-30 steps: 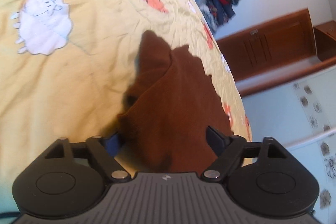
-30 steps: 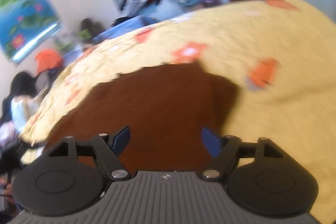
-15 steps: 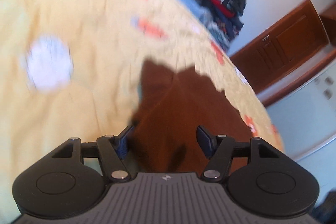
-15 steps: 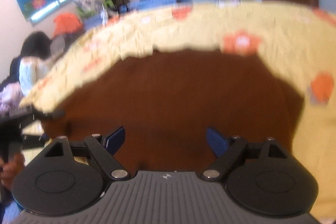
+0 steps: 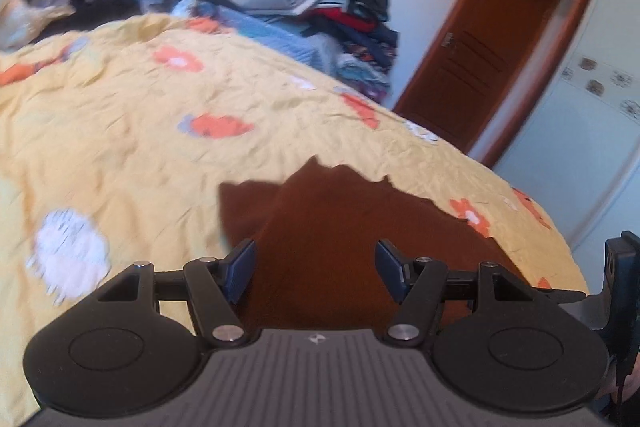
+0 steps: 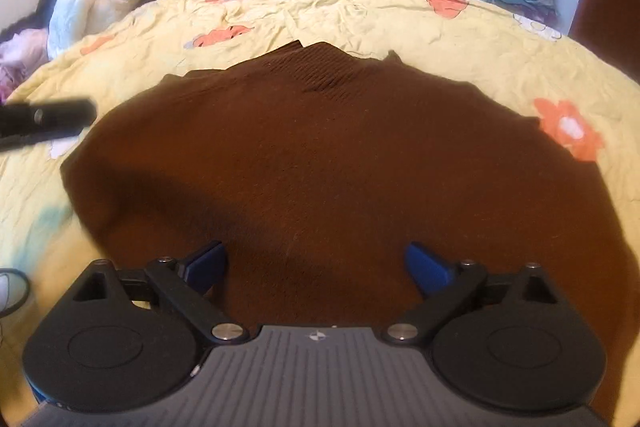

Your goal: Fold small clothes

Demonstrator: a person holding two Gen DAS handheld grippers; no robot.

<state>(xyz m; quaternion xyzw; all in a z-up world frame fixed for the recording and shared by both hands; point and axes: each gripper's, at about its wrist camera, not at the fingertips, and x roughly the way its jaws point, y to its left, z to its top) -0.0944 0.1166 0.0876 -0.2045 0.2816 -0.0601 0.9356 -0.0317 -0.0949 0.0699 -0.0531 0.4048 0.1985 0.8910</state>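
Observation:
A brown knitted garment (image 6: 340, 163) lies spread flat on a yellow quilt (image 6: 320, 7), its ribbed edge pointing away. My right gripper (image 6: 316, 263) is open and empty, hovering over its near edge. My left gripper (image 5: 316, 271) is open and empty over the garment's left part (image 5: 340, 227), where a folded flap sticks out to the left. The left gripper's body shows as a dark bar in the right wrist view (image 6: 44, 119).
The quilt (image 5: 120, 131) has orange flower and white sheep patches (image 5: 68, 251). A pile of clothes (image 5: 332, 11) stands beyond the bed, a wooden door (image 5: 472, 67) to the right. A person in white (image 6: 76, 11) sits at the far left.
Both grippers have pulled back and tilted up. The garment, bunched and lifted near the left gripper a second ago, now lies spread flat. Both grippers are still open.

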